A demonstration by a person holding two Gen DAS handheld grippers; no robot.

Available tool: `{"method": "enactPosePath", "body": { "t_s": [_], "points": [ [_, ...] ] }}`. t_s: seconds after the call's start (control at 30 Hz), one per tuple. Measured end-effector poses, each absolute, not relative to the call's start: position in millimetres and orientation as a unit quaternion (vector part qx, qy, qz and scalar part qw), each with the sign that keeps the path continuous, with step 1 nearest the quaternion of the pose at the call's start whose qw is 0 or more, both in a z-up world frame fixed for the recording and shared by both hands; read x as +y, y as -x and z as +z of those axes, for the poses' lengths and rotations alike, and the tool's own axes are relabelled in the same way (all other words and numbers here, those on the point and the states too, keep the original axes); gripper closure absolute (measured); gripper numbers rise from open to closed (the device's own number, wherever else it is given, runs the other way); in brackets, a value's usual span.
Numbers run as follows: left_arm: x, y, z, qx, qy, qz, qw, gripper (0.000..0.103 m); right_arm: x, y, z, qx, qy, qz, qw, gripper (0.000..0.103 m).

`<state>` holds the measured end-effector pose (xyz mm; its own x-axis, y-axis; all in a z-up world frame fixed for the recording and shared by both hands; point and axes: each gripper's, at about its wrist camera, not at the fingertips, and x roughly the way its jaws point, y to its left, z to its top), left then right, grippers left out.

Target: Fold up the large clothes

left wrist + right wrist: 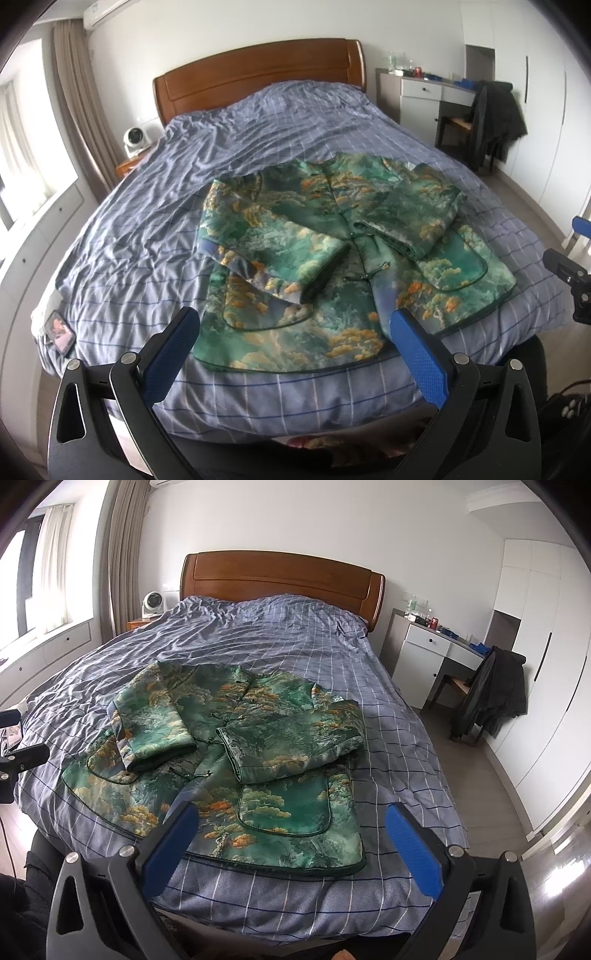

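A green jacket (332, 251) with orange and white landscape print lies front up on the bed, hem toward me, both sleeves folded in across the chest. It also shows in the right wrist view (236, 746). My left gripper (295, 321) is open and empty, held above the hem at the bed's near edge. My right gripper (291, 819) is open and empty, held above the jacket's right hem corner. Part of the right gripper (569, 280) shows at the right edge of the left wrist view.
The bed has a blue checked cover (155, 221) and a wooden headboard (280, 579). A phone (59, 332) lies at the bed's left near corner. A white desk (432, 653) and a chair with a dark coat (495, 694) stand on the right.
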<state>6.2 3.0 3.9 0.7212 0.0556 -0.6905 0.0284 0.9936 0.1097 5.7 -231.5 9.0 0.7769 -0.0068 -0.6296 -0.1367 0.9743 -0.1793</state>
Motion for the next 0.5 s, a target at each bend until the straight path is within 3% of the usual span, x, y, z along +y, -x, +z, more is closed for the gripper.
{"method": "enactPosePath", "body": {
  "t_s": [0.5],
  "points": [
    [1.2,-8.8,1.5,0.379,-0.051,0.008,0.924,0.000,-228.8,-6.4,8.1,0.332,0.107,0.038,0.936,0.000]
  ]
}}
